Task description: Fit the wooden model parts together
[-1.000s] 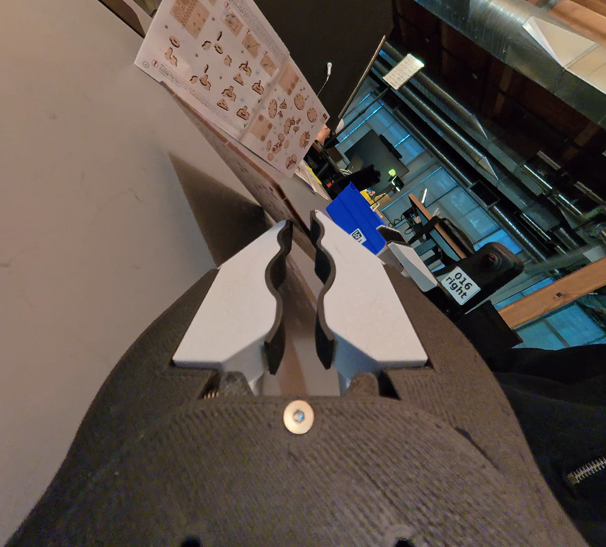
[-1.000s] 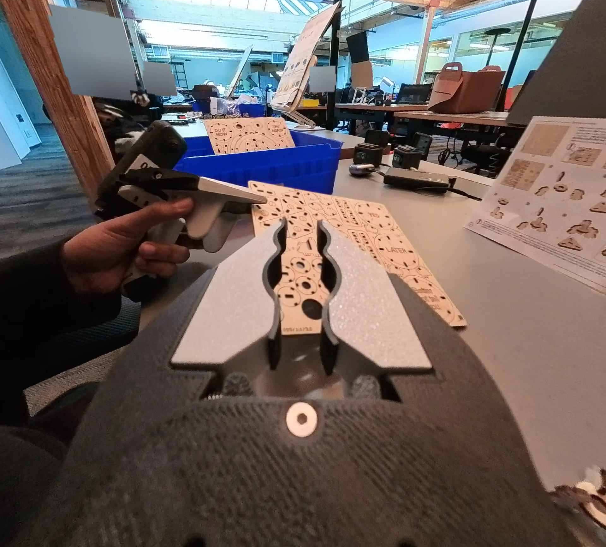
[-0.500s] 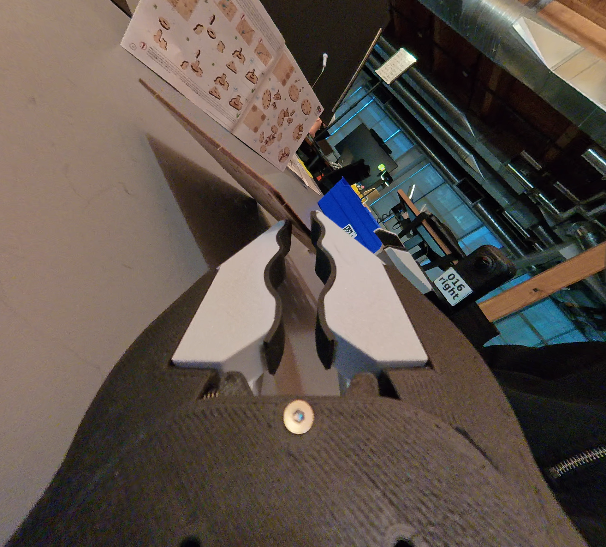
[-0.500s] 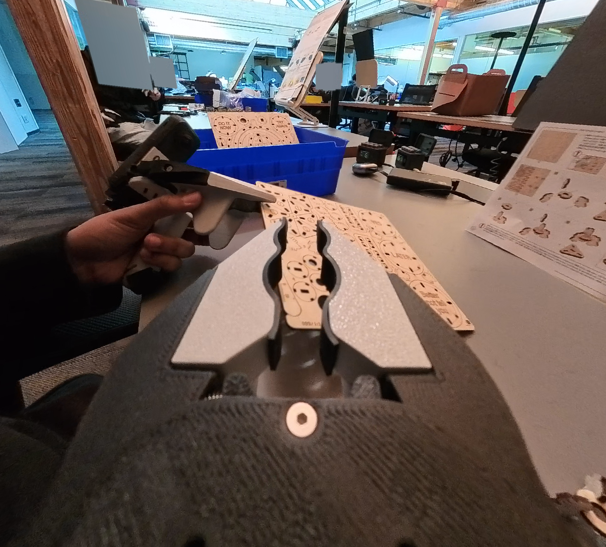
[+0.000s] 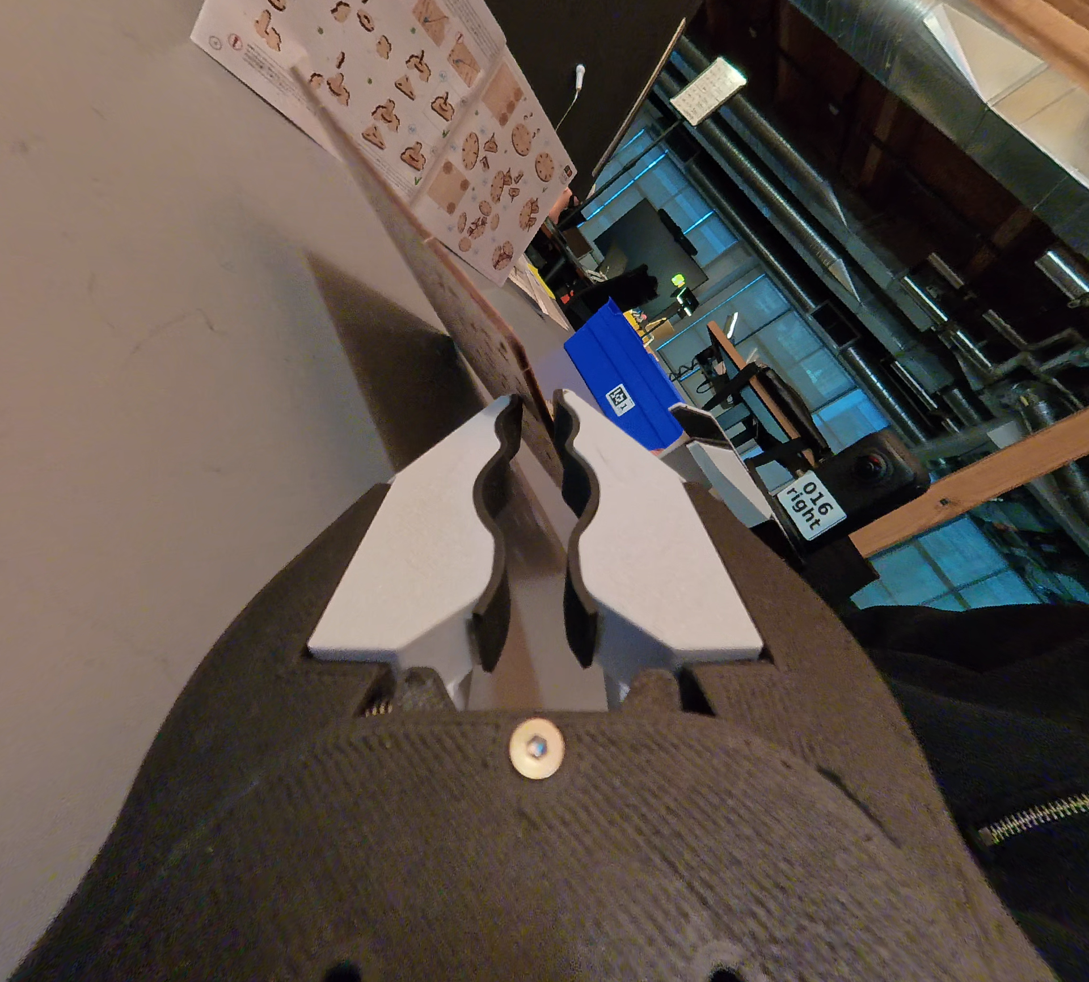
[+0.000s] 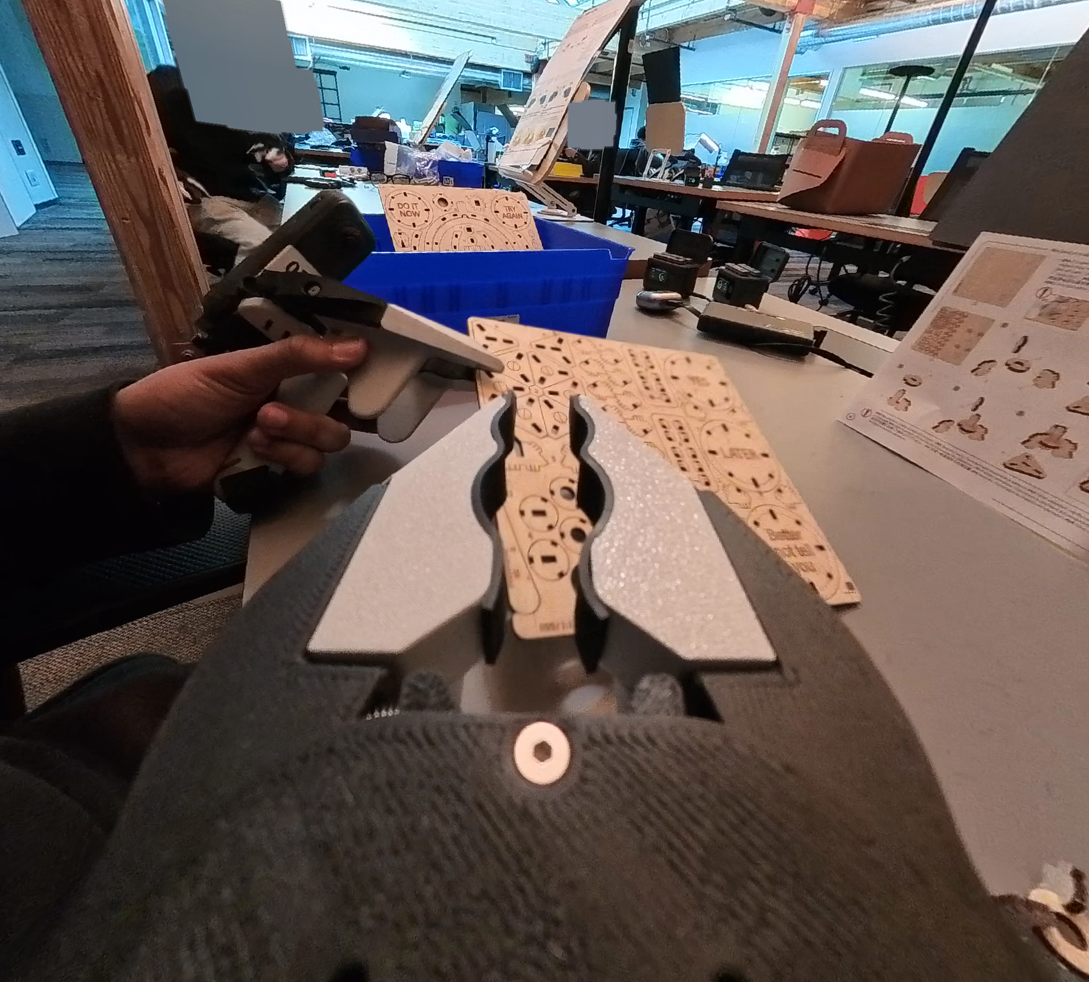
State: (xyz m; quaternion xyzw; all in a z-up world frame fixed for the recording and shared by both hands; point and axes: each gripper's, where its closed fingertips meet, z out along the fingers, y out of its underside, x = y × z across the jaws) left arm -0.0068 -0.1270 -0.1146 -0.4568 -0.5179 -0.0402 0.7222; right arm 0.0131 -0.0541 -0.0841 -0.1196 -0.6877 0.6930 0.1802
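- Left tool (image 5: 537, 406): sits narrowly parted around a corner edge of the laser-cut wooden sheet (image 5: 471, 317), one fingertip on each face. Cannot tell whether the pads press on the wood.
- Held by a hand (image 6: 224, 423) at the sheet's left edge, as seen from the right wrist view.
- Right tool (image 6: 542, 406): stands spread and bare, hovering over the near end of the same sheet, with the wood showing through the gap.
- Wooden sheet: lies on the grey bench (image 5: 118, 306), just in front of a blue bin (image 6: 501, 282) holding another cut sheet.
- Printed instruction page (image 5: 383, 70): rests on the bench to the right of the sheet, apart from it.
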